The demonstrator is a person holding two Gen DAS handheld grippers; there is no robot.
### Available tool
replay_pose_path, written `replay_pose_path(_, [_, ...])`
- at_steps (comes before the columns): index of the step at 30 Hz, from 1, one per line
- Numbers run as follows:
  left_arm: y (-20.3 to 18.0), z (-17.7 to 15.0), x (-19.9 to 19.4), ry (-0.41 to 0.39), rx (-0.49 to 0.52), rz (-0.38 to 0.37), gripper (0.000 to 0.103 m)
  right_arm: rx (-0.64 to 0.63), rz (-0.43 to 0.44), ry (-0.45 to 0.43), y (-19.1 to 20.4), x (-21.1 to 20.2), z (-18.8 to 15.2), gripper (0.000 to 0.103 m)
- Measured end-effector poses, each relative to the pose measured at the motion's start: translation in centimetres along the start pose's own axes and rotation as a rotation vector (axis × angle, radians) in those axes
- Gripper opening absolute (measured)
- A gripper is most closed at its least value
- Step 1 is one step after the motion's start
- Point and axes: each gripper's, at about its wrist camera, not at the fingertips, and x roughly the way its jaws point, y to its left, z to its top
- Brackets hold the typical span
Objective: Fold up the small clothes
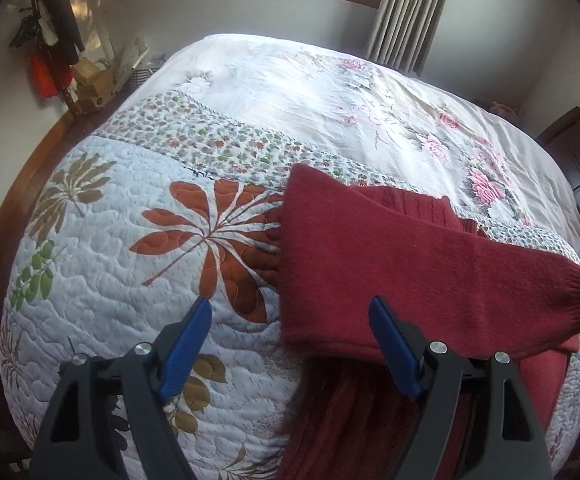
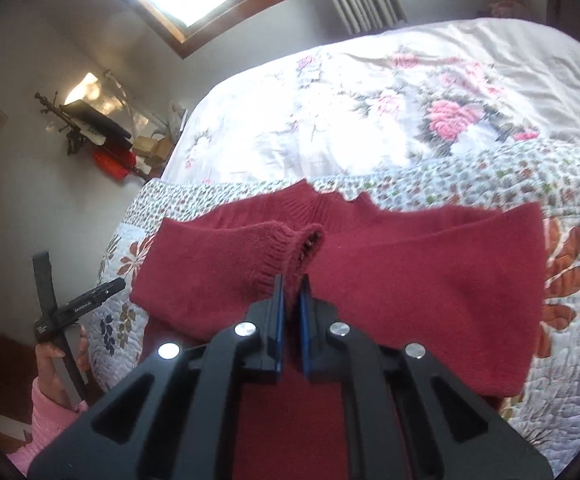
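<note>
On the white quilted bedspread with rust-red leaf prints (image 1: 137, 248) lay the dark red knitted sweater (image 2: 390, 292). My right gripper (image 2: 292, 292) was clenched on its ribbed sleeve cuff (image 2: 285, 248); my left gripper (image 1: 290, 312) hung released over the sweater's left edge.

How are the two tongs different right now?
The left tongs are wide open and hold nothing; the right tongs are pinched shut on the sweater cuff. The left tongs hover beside the red sweater's folded edge; the right tongs sit over its middle. Both have blue pads and black frames.
</note>
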Motion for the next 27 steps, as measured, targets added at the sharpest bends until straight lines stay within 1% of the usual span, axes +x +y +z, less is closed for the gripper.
replay_pose_path(2, [-0.9,0.2,0.6,0.004,0.027,0.011,0.082,0.028,-0.034,-0.028,-1.6,-1.1,0.5,0.006])
replay_pose_path(5, [-2.6,0.4,2.1,0.023,0.074,0.051,0.082,0.071,-0.101,-0.023,-4.1,-0.8,0.5,0.006])
replay_pose_path(7, [-3.7,0.3,3.6,0.046,0.118,0.084,0.082,0.081,-0.132,0.031,-5.2,1.0,-0.1,0.006])
replay_pose_path(9, [-4.6,0.0,5.1,0.076,0.157,0.119,0.082,0.081,-0.170,0.105,-6.0,3.2,-1.1,0.011])
replay_pose_path(10, [-5.0,-0.2,5.7,0.089,0.174,0.131,0.082,0.075,-0.204,0.129,-6.2,4.0,-1.6,0.016])
replay_pose_path(11, [-5.1,-0.4,6.2,0.098,0.185,0.140,0.082,0.066,-0.245,0.140,-6.1,4.7,-2.2,0.020])
replay_pose_path(12, [-5.2,-0.5,6.3,0.104,0.191,0.143,0.082,0.052,-0.267,0.140,-6.1,4.9,-2.5,0.022])
replay_pose_path(14, [-5.2,-0.5,5.7,0.096,0.184,0.129,0.082,0.046,-0.251,0.114,-5.7,3.8,-3.0,0.022])
replay_pose_path(17, [-5.2,-0.1,3.5,0.045,0.165,0.079,0.082,0.023,-0.237,0.038,-4.4,1.3,-2.2,0.022])
replay_pose_path(19, [-5.6,0.0,2.6,0.023,0.173,0.064,0.083,0.001,-0.199,0.003,-3.3,0.0,-1.7,0.022])
replay_pose_path(21, [-6.0,0.1,2.7,0.024,0.188,0.071,0.084,-0.011,-0.139,0.015,-2.6,0.2,-1.8,0.023])
replay_pose_path(22, [-6.1,-0.1,3.2,0.032,0.195,0.086,0.084,-0.008,-0.130,0.032,-2.5,0.6,-1.9,0.023])
replay_pose_path(25, [-5.7,-0.6,5.1,0.077,0.195,0.120,0.084,0.013,-0.187,0.090,-3.3,2.6,-2.8,0.023])
replay_pose_path(27, [-5.2,-1.2,6.1,0.102,0.183,0.127,0.085,0.043,-0.195,0.123,-4.6,3.7,-3.4,0.023])
